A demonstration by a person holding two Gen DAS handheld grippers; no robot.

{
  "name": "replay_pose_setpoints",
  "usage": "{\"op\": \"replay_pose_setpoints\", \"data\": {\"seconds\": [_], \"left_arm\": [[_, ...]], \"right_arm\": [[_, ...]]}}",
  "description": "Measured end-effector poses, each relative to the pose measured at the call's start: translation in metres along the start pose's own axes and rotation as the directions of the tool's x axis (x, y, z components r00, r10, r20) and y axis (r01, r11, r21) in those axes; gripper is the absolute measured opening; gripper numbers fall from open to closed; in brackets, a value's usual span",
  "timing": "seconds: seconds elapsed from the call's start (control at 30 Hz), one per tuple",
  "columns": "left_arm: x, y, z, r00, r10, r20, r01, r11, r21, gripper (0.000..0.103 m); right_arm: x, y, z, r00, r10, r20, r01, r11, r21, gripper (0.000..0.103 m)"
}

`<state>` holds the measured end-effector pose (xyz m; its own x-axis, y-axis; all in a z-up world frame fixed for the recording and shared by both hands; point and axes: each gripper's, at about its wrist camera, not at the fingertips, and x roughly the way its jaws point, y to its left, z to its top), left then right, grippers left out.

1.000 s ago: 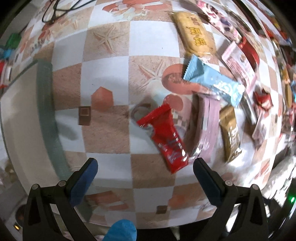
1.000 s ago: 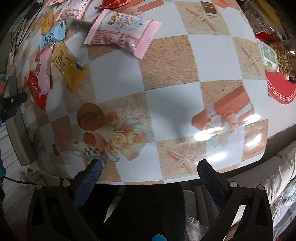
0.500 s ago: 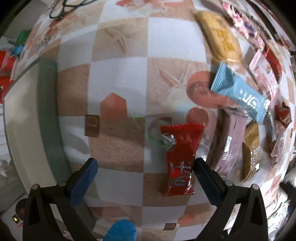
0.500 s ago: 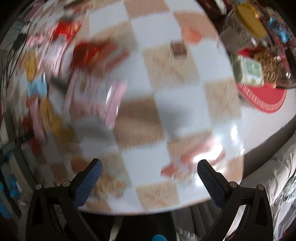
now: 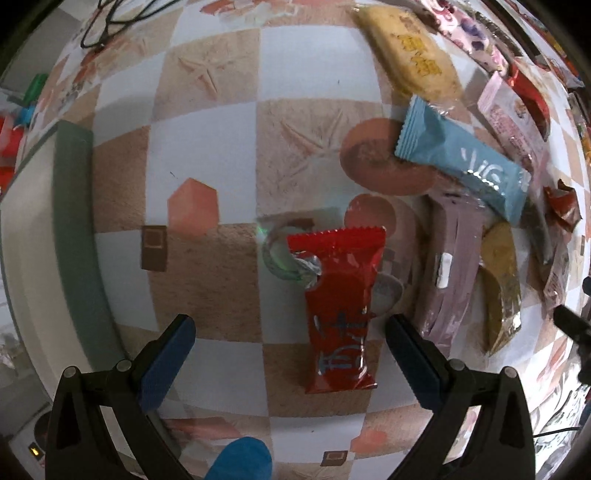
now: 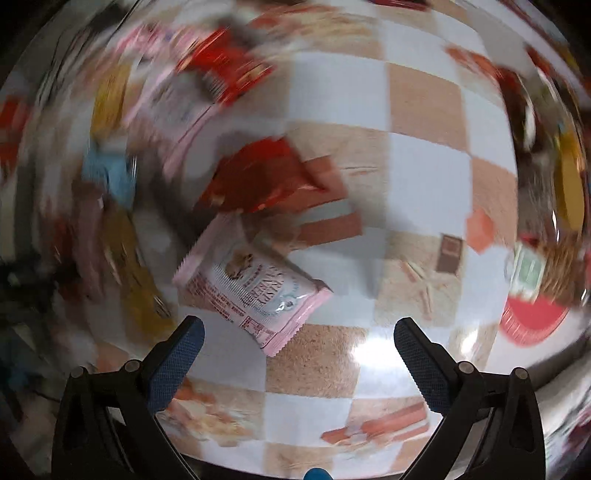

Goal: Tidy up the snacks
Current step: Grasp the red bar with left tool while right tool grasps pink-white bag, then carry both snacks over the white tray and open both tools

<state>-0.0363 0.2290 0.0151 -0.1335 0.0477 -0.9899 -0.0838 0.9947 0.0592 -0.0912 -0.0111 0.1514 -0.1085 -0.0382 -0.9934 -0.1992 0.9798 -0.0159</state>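
Observation:
A red snack packet lies flat on the checkered tablecloth, lengthwise between the fingers of my left gripper, which is open and empty. Beside it on the right lie a mauve packet, a gold packet, a light blue packet and a yellow packet. In the blurred right wrist view, a pink cookie packet lies just ahead of my right gripper, also open and empty. A red packet sits beyond it.
A white tray with a green rim runs along the table's left edge. Black cables lie at the far left. A red dish with snacks and a glass jar stand at the right. More packets crowd the left of the right wrist view.
My left gripper has come lower and closer over the red packet, which now lies straight between its fingers. My right gripper has swung fast from the table's front edge toward the pink packet.

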Motion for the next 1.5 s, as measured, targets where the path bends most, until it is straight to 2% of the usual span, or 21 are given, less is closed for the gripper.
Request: {"op": "replay_pose_setpoints", "data": {"seconds": [0.23, 0.4, 0.5, 0.57, 0.6, 0.63, 0.7, 0.77, 0.8, 0.83, 0.87, 0.97, 1.2, 1.37, 1.5], "left_arm": [[0.0, 0.0, 0.0, 1.0, -0.027, -0.002, 0.027, 1.0, 0.007, 0.103], [0.002, 0.008, 0.001, 0.999, -0.034, -0.002, 0.034, 0.999, -0.008, 0.103], [0.012, 0.019, 0.013, 0.998, -0.04, -0.053, 0.039, 0.999, -0.022, 0.103], [0.014, 0.016, 0.013, 0.997, -0.037, -0.07, 0.036, 0.999, -0.014, 0.102], [0.013, 0.013, 0.012, 0.998, -0.036, -0.06, 0.036, 0.999, -0.005, 0.1], [0.011, 0.01, 0.009, 0.999, -0.034, -0.04, 0.034, 0.999, 0.009, 0.094], [0.005, 0.002, 0.003, 0.999, -0.033, -0.009, 0.033, 0.998, 0.049, 0.082], [-0.002, -0.006, -0.002, 0.999, -0.033, 0.02, 0.031, 0.994, 0.101, 0.057], [-0.005, -0.01, -0.004, 0.999, -0.027, 0.034, 0.022, 0.991, 0.13, 0.047], [-0.007, -0.012, -0.006, 0.999, -0.021, 0.043, 0.015, 0.989, 0.15, 0.026], [-0.008, -0.013, -0.009, 0.999, -0.037, 0.037, 0.03, 0.985, 0.167, 0.022], [-0.01, -0.007, -0.015, 0.997, -0.076, 0.027, 0.071, 0.986, 0.154, 0.022], [-0.031, 0.022, -0.044, 0.991, -0.115, 0.068, 0.105, 0.985, 0.138, 0.022], [-0.05, 0.05, -0.062, 0.986, -0.126, 0.113, 0.112, 0.986, 0.124, 0.022], [-0.068, 0.078, -0.076, 0.98, -0.124, 0.158, 0.111, 0.99, 0.089, 0.022]], "right_arm": [[0.022, 0.012, 0.022, 1.0, -0.012, -0.009, 0.011, 0.997, -0.075, 0.103], [0.024, 0.036, 0.036, 0.999, -0.031, 0.006, 0.032, 0.99, -0.139, 0.103], [0.022, 0.051, 0.041, 0.999, -0.047, 0.008, 0.048, 0.99, -0.132, 0.093], [0.018, 0.061, 0.044, 0.999, -0.045, 0.014, 0.046, 0.991, -0.123, 0.081], [0.007, 0.077, 0.044, 0.999, -0.045, 0.019, 0.047, 0.992, -0.118, 0.069], [0.003, 0.078, 0.043, 0.999, -0.042, 0.022, 0.044, 0.993, -0.11, 0.054], [-0.002, 0.079, 0.039, 1.0, -0.025, 0.017, 0.026, 0.995, -0.095, 0.042], [-0.003, 0.076, 0.036, 0.999, 0.037, -0.005, -0.037, 0.998, -0.046, 0.042], [-0.006, 0.075, 0.034, 0.999, 0.053, -0.008, -0.053, 0.998, -0.023, 0.042], [-0.008, 0.074, 0.031, 0.997, 0.072, -0.008, -0.072, 0.997, 0.0, 0.042], [-0.01, 0.073, 0.028, 0.996, 0.091, -0.008, -0.091, 0.996, 0.02, 0.042], [-0.016, 0.076, 0.015, 0.99, 0.142, -0.006, -0.141, 0.988, 0.066, 0.042], [-0.029, 0.11, -0.022, 0.983, 0.184, -0.003, -0.183, 0.982, 0.05, 0.042], [-0.038, 0.152, -0.026, 0.982, 0.19, 0.003, -0.19, 0.982, 0.006, 0.042], [-0.045, 0.196, -0.015, 0.981, 0.193, 0.011, -0.192, 0.98, -0.053, 0.042]]}}
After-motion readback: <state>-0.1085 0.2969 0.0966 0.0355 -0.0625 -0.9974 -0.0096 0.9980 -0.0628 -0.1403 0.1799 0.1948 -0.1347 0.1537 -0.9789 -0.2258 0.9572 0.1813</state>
